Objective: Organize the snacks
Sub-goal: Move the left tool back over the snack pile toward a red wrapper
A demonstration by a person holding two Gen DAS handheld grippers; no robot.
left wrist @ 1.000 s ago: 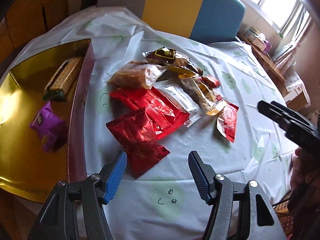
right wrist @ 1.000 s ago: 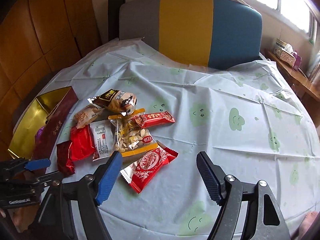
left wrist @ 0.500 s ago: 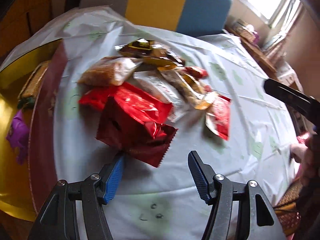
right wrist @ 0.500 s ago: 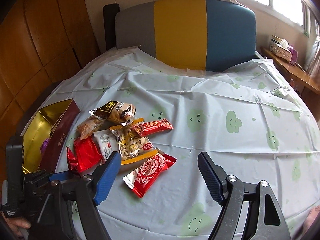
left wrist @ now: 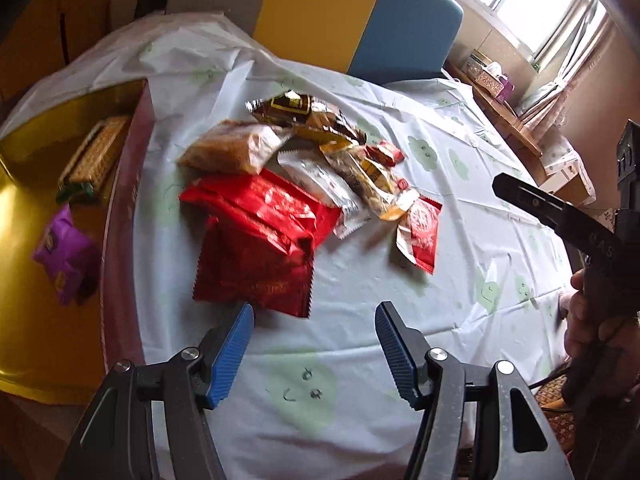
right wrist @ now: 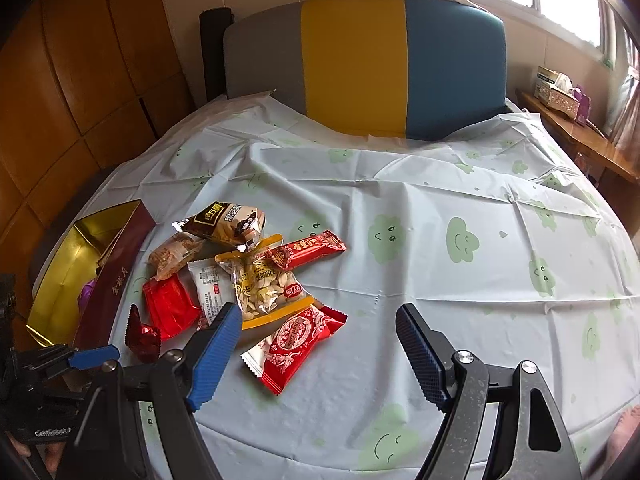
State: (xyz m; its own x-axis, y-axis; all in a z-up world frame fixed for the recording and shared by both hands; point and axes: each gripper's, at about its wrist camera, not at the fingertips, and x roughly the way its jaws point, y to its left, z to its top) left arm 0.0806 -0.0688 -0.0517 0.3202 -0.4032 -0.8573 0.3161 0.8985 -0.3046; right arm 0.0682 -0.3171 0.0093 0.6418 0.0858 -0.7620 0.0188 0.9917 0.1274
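Observation:
A pile of snack packets lies on the tablecloth. A dark red packet (left wrist: 252, 268) is nearest my left gripper (left wrist: 314, 320), which is open and empty just in front of it. A bright red packet (left wrist: 264, 208) lies behind it, with a brown bun packet (left wrist: 236, 152) and a dark packet (left wrist: 296, 110) further back. My right gripper (right wrist: 320, 330) is open and empty above a red-and-white packet (right wrist: 294, 342) and a seed packet (right wrist: 262, 284). A gold box (left wrist: 28, 208) at the left holds a purple packet (left wrist: 64, 250) and a biscuit packet (left wrist: 94, 160).
The round table has a pale cloth with green cloud faces (right wrist: 440, 240). A grey, yellow and blue chair back (right wrist: 360, 68) stands behind it. A wooden side shelf with a tissue box (right wrist: 556, 88) is at the right. The box's maroon wall (right wrist: 112, 292) faces the pile.
The left gripper has pulled back and tilted; the dark red packet, lifted against the pile half a second ago, now lies flat in front of it. The right gripper has shifted slightly.

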